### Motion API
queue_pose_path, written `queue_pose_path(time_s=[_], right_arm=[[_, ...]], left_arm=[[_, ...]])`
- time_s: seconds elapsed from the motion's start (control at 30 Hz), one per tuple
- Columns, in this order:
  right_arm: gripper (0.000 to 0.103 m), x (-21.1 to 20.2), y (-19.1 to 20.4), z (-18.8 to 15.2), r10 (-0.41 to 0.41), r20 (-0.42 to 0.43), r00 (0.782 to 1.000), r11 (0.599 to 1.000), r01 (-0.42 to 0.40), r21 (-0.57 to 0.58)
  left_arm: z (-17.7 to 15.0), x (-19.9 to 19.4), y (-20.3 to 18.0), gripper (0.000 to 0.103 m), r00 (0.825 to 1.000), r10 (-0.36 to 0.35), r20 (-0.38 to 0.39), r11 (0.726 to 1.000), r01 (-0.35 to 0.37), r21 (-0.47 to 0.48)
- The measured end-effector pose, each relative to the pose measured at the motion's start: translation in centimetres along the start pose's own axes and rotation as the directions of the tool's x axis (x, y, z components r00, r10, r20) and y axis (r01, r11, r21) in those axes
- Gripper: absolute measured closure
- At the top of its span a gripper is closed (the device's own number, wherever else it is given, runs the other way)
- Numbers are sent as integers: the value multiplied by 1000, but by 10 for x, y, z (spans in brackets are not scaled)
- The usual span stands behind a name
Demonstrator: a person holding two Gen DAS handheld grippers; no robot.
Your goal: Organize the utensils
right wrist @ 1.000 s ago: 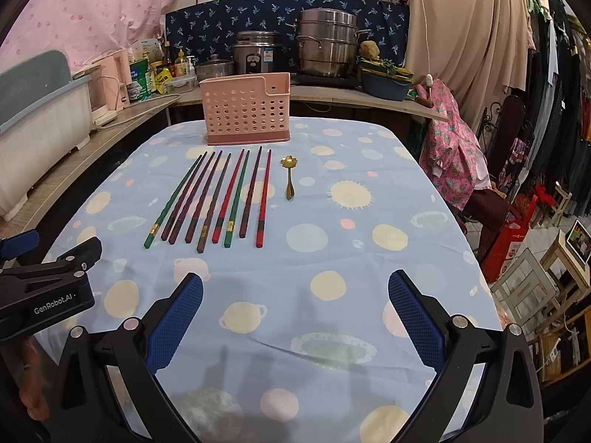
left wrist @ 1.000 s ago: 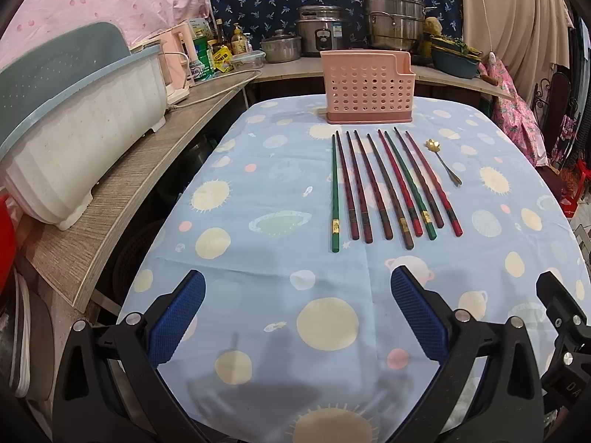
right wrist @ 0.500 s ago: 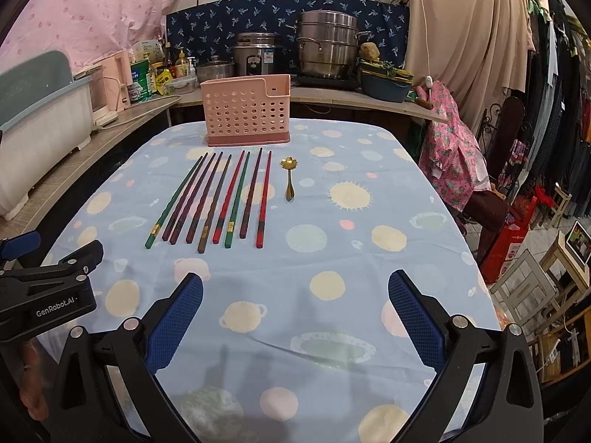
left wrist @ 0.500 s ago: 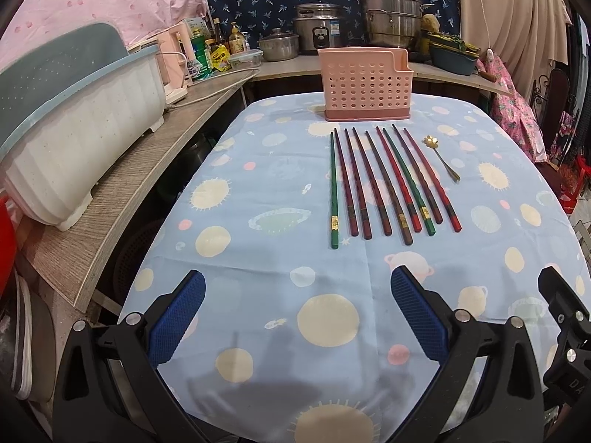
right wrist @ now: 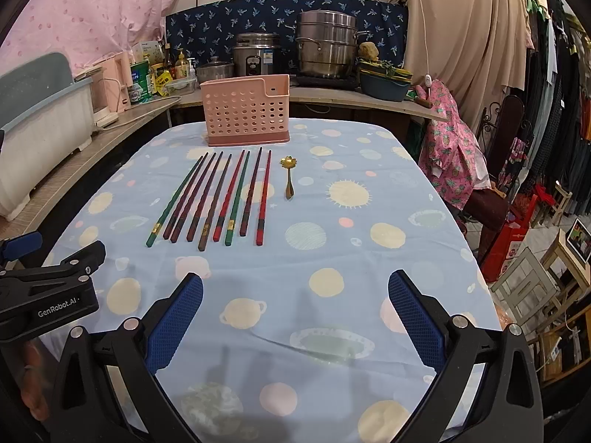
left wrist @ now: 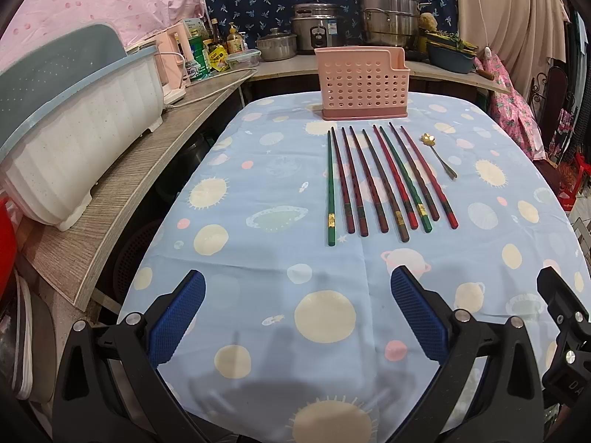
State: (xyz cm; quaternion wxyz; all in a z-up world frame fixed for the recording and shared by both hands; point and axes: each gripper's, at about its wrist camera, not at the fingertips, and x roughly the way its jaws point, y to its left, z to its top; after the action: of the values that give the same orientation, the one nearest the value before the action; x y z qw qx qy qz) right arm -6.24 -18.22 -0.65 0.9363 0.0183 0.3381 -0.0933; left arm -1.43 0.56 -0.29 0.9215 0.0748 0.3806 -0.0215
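Chopsticks [left wrist: 384, 181] and spoon [left wrist: 439, 157] lie untouched before the pink basket [left wrist: 364, 86]; both grippers, left [left wrist: 297, 319] and right [right wrist: 295, 317], have barely drifted, fingers spread, nothing held.

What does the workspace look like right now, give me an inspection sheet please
Surface: table under blue planet-print cloth.
Job's things: nine chopsticks in a row, gold spoon to their right, pink holder behind, nothing seen in it.
Clutter: nothing seen on the cloth.
Grippers: left gripper and right gripper open, holding nothing.
Cables: white cord on side counter.
Surroundings: dish rack, pots, hanging clothes.
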Motion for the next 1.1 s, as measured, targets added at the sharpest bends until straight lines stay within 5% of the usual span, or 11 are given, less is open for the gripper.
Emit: queue_pose_path(time_s=[1.1], right_arm=[[7, -1, 0, 0, 1, 0, 1000, 1000, -1, 0]], left_arm=[[0, 0, -2, 7, 1000, -3, -2, 1000, 3, 0]])
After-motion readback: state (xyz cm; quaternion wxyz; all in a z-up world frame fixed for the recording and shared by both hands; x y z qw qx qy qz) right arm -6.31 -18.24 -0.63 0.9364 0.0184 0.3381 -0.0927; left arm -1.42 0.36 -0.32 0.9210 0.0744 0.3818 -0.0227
